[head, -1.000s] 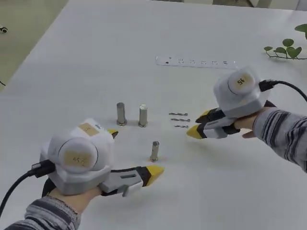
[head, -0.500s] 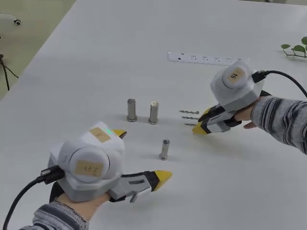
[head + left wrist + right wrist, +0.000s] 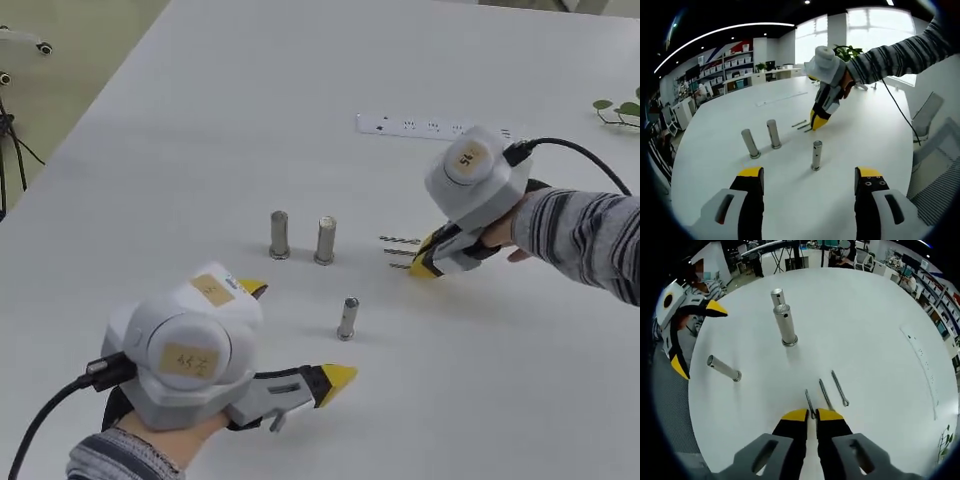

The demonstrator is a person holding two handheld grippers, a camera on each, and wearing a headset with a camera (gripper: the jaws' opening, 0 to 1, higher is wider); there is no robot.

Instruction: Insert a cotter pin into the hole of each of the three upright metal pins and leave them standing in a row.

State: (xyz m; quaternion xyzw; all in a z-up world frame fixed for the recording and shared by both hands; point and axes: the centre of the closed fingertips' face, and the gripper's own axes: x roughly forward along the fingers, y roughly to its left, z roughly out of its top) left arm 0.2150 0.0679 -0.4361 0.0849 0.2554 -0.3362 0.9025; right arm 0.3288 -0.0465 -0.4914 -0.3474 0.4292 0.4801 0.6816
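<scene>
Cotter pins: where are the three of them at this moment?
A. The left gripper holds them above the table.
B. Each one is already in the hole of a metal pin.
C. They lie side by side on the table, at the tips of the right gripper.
C: the cotter pins lie flat on the table, side by side, at the right gripper.

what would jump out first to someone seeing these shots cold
Three upright silver metal pins stand mid-table on the white workbench, two side by side and one nearer the person. Just right of them lie three thin metal cotter pins, where the right gripper has its yellow-tipped jaws closed around the nearest cotter pin. The left gripper hangs wide open before the lone pin.
</scene>
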